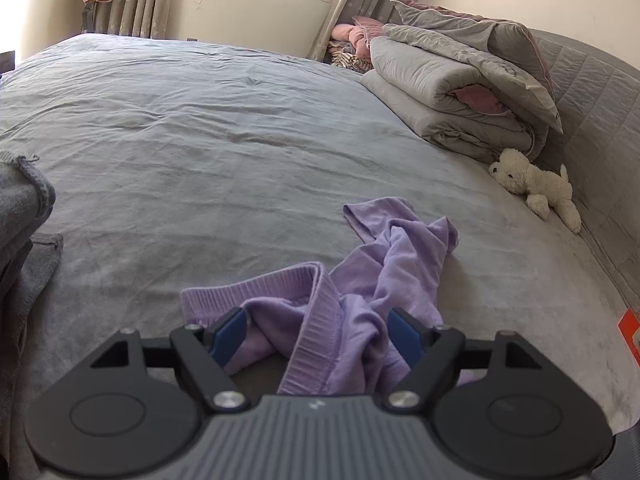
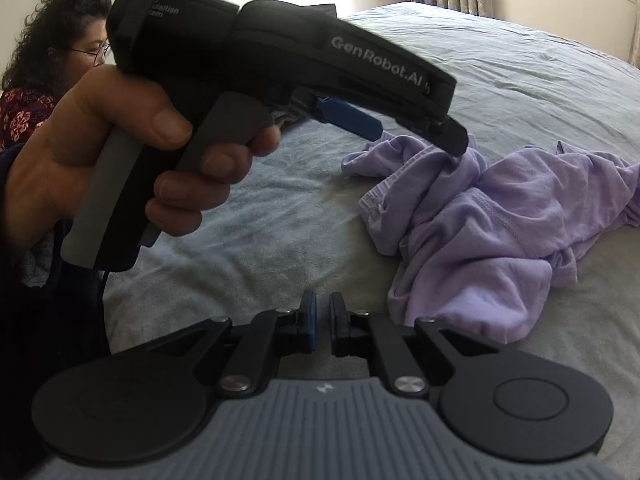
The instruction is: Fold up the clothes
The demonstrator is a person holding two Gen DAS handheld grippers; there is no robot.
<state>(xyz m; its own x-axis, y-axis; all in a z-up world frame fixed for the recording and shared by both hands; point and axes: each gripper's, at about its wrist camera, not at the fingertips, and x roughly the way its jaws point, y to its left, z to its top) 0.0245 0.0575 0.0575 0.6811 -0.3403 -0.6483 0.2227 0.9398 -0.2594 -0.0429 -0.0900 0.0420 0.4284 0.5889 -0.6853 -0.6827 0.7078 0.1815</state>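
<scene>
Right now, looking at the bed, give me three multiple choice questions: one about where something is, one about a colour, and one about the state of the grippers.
1. Where does the stuffed toy lie?
A. on the bed beside the folded quilts
B. on top of the garment
C. on the windowsill

2. What colour is the crumpled garment on the bed?
A. red
B. light purple
C. dark green

3. How do the two grippers stand?
A. both wide open
B. left wide open, right nearly closed and empty
C. left closed, right wide open

Answers:
1. A, the white toy rests on the bedsheet just in front of the folded quilts.
2. B, the cloth is lilac in both views.
3. B, the left gripper has its fingers spread on either side of the garment's ribbed band, while the right gripper has its fingers almost together with nothing between them.
</scene>
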